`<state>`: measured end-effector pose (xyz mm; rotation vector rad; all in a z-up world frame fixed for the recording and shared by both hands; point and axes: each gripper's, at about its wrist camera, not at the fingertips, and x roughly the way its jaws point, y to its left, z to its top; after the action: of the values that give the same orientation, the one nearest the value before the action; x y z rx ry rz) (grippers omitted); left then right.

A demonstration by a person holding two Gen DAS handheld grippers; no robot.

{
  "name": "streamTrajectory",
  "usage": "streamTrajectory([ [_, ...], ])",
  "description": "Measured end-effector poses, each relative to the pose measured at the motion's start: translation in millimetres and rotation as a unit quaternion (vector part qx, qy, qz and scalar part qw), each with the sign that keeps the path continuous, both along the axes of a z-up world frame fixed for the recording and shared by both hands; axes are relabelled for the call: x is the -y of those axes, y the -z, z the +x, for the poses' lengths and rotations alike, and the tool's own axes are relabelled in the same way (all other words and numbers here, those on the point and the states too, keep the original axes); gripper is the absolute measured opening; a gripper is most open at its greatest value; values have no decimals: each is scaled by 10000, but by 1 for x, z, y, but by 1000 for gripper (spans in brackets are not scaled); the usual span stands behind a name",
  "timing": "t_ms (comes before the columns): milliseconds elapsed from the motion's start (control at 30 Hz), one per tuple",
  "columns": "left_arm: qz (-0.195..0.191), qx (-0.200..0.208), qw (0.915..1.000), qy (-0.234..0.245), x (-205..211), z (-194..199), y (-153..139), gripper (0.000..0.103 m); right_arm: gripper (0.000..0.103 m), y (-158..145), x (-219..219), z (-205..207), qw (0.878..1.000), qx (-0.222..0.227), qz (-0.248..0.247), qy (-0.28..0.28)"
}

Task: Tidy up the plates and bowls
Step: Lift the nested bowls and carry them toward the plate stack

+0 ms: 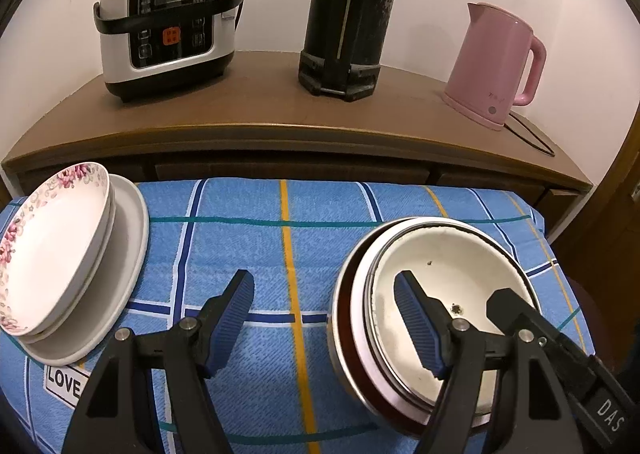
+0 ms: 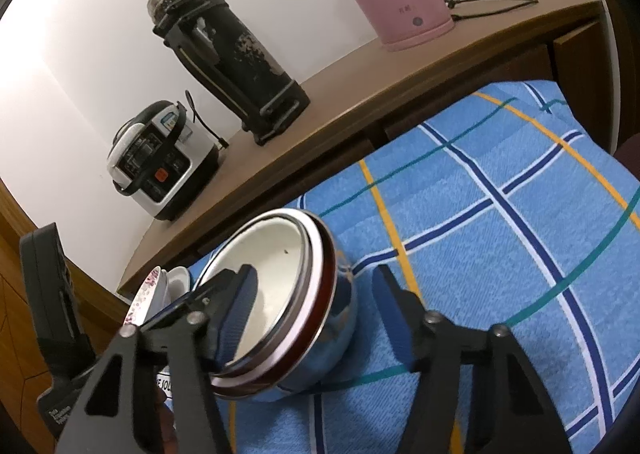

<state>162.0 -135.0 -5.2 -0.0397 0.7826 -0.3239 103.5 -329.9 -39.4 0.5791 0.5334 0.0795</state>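
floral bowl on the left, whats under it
The floral-rimmed white bowl sits nested in a plain white bowl, on a flat white plate on the blue checked cloth. Anything between them is covered.

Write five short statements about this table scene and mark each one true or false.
1. The pink kettle stands on the wooden cabinet. True.
2. The floral plate lies alone on the cloth. False: it sits on top of other white dishes.
3. The nested bowls sit on the blue checked cloth. True.
4. The rice cooker stands between the other two appliances. False: the black thermos is in the middle.
5. The left gripper has its jaws shut. False: they stand wide open, holding nothing.
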Motion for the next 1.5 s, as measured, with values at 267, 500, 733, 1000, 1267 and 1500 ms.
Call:
streamTrajectory([
  [267, 51, -45, 10000, 24, 3, 3, 5, 60, 59, 3, 0, 1, 10000, -25, 40, -8],
  [500, -94, -121, 9999, 57, 4, 4, 7, 51, 59, 4, -1, 2, 10000, -38, 63, -45],
  [733, -372, -288, 9988, 146, 6, 5, 13, 42, 58, 9, -5, 9, 9998, -147, 85, -110],
  [1000, -532, -262, 9981, 191, 6, 5, 15, 32, 52, 10, -5, 10, 9998, -71, 77, -152],
  [1267, -611, -277, 9976, 198, 5, 5, 15, 31, 50, 11, -5, 10, 9999, -40, 8, -136],
  [1500, -573, -330, 9977, 157, 5, 3, 15, 31, 49, 12, -6, 9, 9999, -25, -35, -108],
])
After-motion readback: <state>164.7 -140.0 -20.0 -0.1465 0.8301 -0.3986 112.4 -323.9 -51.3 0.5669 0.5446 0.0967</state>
